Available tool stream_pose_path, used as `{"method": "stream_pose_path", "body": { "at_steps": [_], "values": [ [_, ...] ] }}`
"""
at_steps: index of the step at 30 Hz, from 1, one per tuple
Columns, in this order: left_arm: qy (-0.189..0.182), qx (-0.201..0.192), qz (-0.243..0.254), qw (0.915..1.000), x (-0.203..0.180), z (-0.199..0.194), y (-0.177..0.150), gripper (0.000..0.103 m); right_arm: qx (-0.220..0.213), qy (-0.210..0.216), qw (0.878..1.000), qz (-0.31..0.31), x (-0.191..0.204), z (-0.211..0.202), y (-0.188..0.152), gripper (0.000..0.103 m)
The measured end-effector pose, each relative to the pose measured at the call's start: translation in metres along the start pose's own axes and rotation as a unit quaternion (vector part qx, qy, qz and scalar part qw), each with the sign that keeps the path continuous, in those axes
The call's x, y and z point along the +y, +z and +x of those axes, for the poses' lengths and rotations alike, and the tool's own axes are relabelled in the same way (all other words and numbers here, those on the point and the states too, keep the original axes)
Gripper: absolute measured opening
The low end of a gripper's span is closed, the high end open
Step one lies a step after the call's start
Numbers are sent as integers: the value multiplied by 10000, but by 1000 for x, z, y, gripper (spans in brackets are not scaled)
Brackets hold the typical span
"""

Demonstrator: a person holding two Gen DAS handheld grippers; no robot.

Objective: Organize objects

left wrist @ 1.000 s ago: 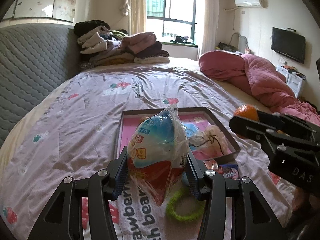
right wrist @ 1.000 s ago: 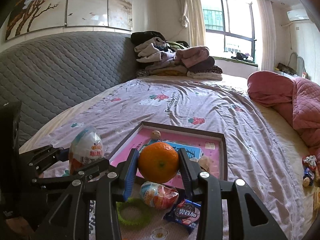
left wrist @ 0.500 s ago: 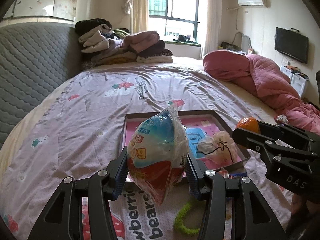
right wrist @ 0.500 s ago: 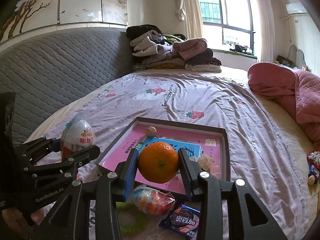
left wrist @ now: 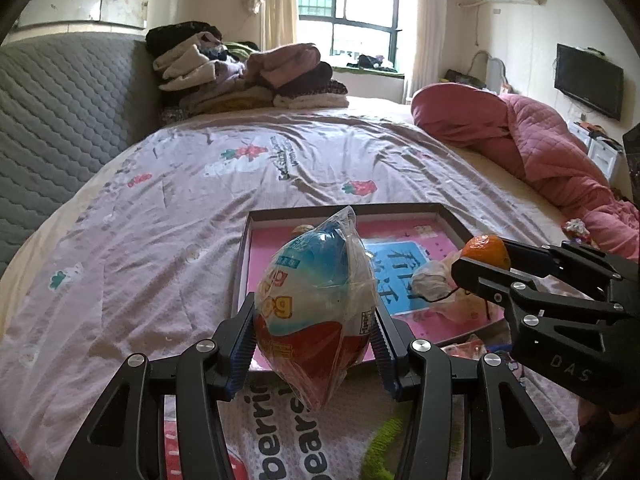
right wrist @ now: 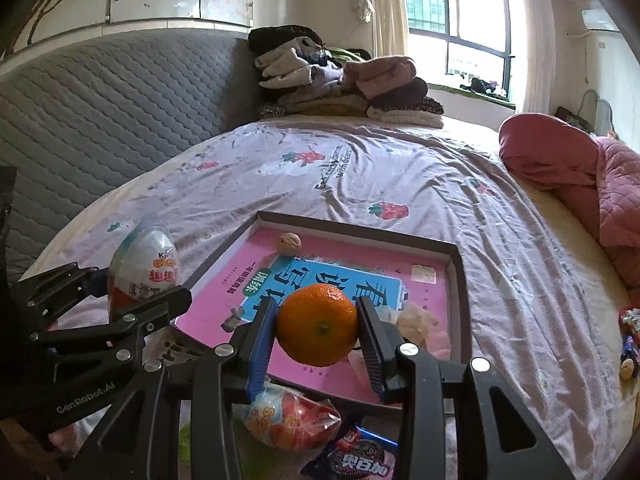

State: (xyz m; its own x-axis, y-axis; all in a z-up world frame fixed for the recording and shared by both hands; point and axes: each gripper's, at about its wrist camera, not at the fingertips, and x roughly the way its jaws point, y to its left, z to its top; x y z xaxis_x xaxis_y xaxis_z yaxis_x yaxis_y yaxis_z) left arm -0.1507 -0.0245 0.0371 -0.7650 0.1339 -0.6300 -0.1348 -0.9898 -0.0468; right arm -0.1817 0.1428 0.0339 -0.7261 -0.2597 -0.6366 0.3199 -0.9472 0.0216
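Note:
My left gripper (left wrist: pixel 314 340) is shut on a wrapped chocolate egg (left wrist: pixel 316 304), held above the near left corner of a shallow box (left wrist: pixel 256 216) with a pink book inside. The egg also shows in the right wrist view (right wrist: pixel 144 268). My right gripper (right wrist: pixel 318 332) is shut on an orange (right wrist: pixel 318 330), held over the box's near edge (right wrist: pixel 456 256); the orange also shows in the left wrist view (left wrist: pixel 484 250). A walnut (right wrist: pixel 289 243) and a small pale bag (left wrist: pixel 440 284) lie in the box.
On the bedsheet in front of the box lie a second wrapped egg (right wrist: pixel 292 420), an Oreo packet (right wrist: pixel 356 456) and a green ring (left wrist: pixel 384 436). Folded clothes (left wrist: pixel 244 76) are stacked at the far end. A pink quilt (left wrist: pixel 532 152) lies at the right. Small sweets (right wrist: pixel 628 340) lie far right.
Both grippers have moved forward toward the box, still holding the egg and the orange. The box now looks nearer and the green ring has slid lower in the left view.

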Motion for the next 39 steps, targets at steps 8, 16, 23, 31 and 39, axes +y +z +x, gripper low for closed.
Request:
{"method": "stream_pose_path", "body": {
  "at_steps": [8, 16, 23, 31, 39],
  "values": [
    [-1, 201, 15, 9998, 4, 26, -2, 53, 200, 83, 9997, -149, 6, 21, -1, 40],
    [42, 456, 34, 9989, 6, 55, -4, 53, 410, 96, 9989, -205, 8, 44, -3, 40],
    [106, 587, 94, 9982, 8, 71, -8, 53, 574, 124, 9981, -166, 5, 61, -6, 40],
    [213, 665, 259, 9972, 6, 81, -13, 53, 796, 158, 9966, -151, 1, 80, -12, 40],
    [194, 789, 359, 9960, 2, 92, -18, 53, 971, 136, 9951, -148, -4, 91, -21, 40]
  ]
}}
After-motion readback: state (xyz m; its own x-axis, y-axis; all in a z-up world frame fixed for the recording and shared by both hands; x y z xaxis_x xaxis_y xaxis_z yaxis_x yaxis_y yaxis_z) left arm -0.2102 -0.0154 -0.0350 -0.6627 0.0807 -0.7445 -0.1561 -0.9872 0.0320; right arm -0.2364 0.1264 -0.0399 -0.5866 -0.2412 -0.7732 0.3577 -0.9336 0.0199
